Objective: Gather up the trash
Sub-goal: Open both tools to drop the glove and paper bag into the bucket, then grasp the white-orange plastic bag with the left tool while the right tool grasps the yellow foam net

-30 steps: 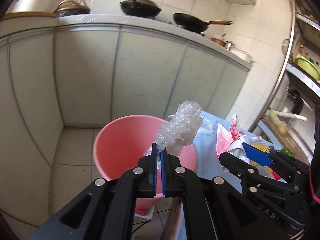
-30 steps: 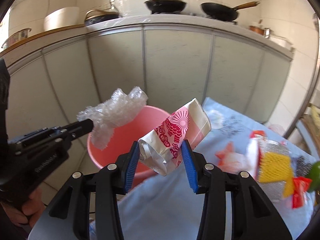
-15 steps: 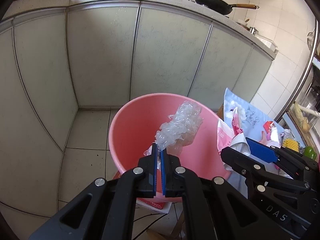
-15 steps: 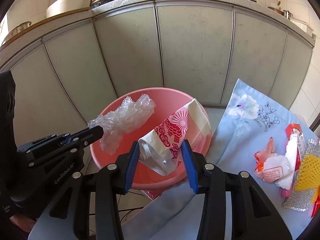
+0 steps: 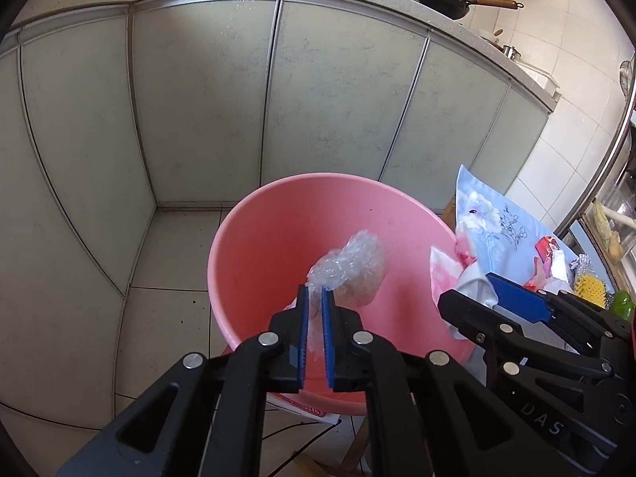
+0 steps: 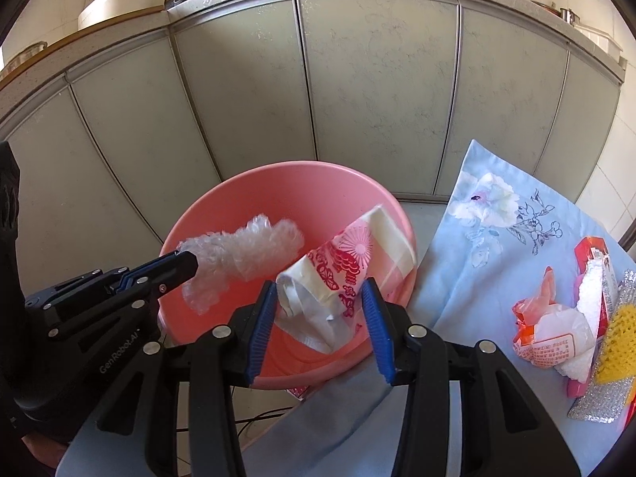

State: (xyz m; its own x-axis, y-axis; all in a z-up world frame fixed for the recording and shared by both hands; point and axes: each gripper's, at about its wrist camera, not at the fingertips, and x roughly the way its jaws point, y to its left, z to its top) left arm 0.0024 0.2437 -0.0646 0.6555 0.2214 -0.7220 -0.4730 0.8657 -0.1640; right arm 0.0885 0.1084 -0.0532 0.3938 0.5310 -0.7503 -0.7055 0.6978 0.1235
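Over the pink basin (image 5: 254,254), both your grippers tilt steeply down: the left gripper (image 5: 314,298) is opening, its pads parting around the clear plastic wrap (image 5: 349,266), while the right gripper (image 6: 320,298) clamps the red-patterned wrapper (image 6: 346,266) above the bowl.

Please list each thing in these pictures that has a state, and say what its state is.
Left gripper: jaws opening, crumpled clear plastic film between them.
Right gripper: holds crushed pink-and-white paper packet.
Round pink plastic basin: upright, nothing resting inside.
Pale blue flowered cloth: spread out, wrappers on it.
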